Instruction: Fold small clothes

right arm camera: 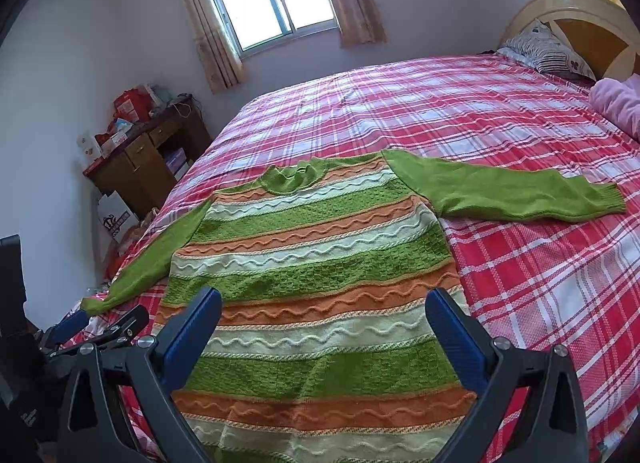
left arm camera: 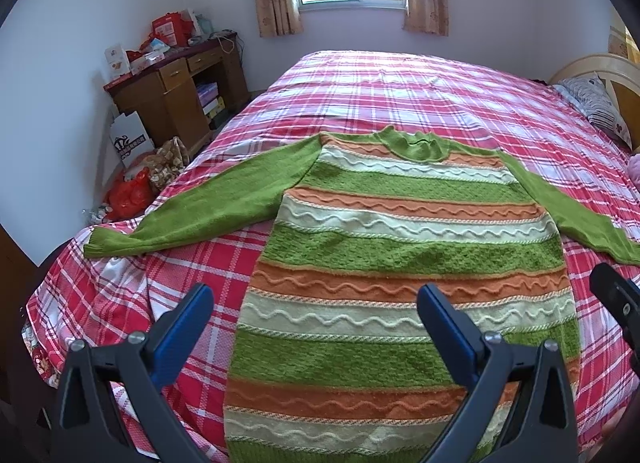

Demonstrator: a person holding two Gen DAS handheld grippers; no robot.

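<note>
The striped sweater (left arm camera: pixel 404 247) is spread flat on the bed (left arm camera: pixel 400 87), collar away and hem nearest, lengthwise ahead of the left tool (left arm camera: pixel 316 323) and right tool (right arm camera: pixel 324 327), both held wide apart and empty.

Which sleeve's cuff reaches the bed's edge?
The sleeve on the desk side: its cuff lies at the edge. The other sleeve rests well inside the bed.
</note>
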